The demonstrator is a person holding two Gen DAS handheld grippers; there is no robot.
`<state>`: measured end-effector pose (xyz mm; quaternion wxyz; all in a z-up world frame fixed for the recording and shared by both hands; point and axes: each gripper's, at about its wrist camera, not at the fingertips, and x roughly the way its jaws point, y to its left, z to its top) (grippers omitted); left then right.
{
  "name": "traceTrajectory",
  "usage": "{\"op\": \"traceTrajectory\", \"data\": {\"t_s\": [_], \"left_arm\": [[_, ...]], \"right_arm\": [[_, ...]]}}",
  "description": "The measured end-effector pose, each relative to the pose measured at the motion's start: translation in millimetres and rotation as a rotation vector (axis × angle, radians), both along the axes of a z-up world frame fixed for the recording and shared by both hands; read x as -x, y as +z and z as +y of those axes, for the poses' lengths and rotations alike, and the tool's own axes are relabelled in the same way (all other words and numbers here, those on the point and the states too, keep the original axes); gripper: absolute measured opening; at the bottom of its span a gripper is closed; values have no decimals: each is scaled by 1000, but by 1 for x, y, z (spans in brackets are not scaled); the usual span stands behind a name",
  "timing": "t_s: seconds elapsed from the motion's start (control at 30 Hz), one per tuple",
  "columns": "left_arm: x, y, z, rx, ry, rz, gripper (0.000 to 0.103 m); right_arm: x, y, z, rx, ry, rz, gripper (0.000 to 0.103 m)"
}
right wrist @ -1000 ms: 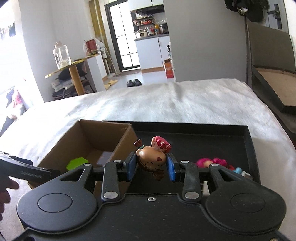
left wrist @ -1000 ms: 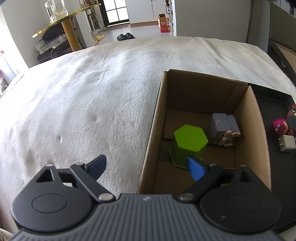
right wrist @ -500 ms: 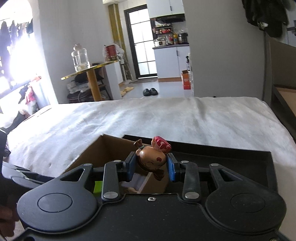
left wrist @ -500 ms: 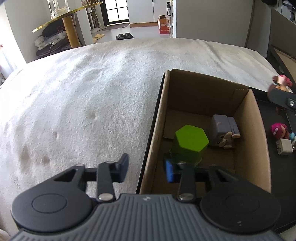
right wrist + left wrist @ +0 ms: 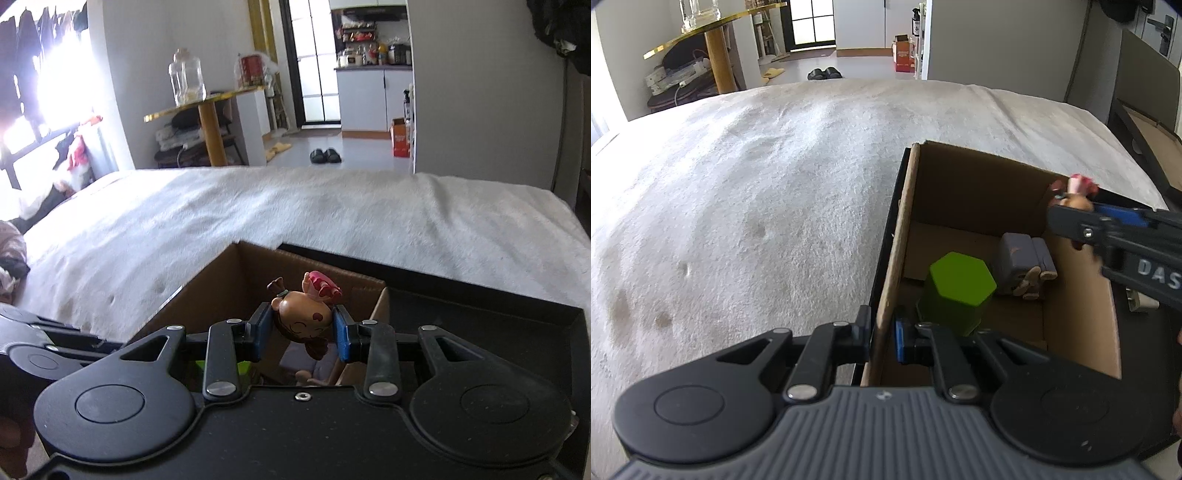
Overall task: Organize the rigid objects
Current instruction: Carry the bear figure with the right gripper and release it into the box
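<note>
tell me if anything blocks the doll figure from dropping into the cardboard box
No lid or flap covers the cardboard box. The right gripper holds the doll figure over it. Below sit a green hexagonal block and a grey toy, leaving bare floor around them.

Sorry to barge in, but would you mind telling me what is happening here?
A person is sorting toys into a cardboard box. The right gripper holds a small doll figurine above the box. The left gripper pinches the box's near wall. A green hexagonal block and a grey toy lie inside.
</note>
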<state>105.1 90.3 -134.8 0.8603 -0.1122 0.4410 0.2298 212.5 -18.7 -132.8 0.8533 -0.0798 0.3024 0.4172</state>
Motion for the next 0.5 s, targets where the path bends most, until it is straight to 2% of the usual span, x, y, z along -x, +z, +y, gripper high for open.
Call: {"op": "traceTrajectory", "data": {"t_s": [0.13, 0.3, 0.5], "left_arm": [[1, 0, 2, 7, -8, 1, 12], [1, -1, 3, 14, -7, -4, 12], [0, -1, 3, 11, -7, 0, 12]], "right_arm": [[-1, -3, 11, 21, 9, 28, 35], [3, 1, 23, -1, 41, 12, 35], [7, 4, 26, 29, 43, 0, 41]]}}
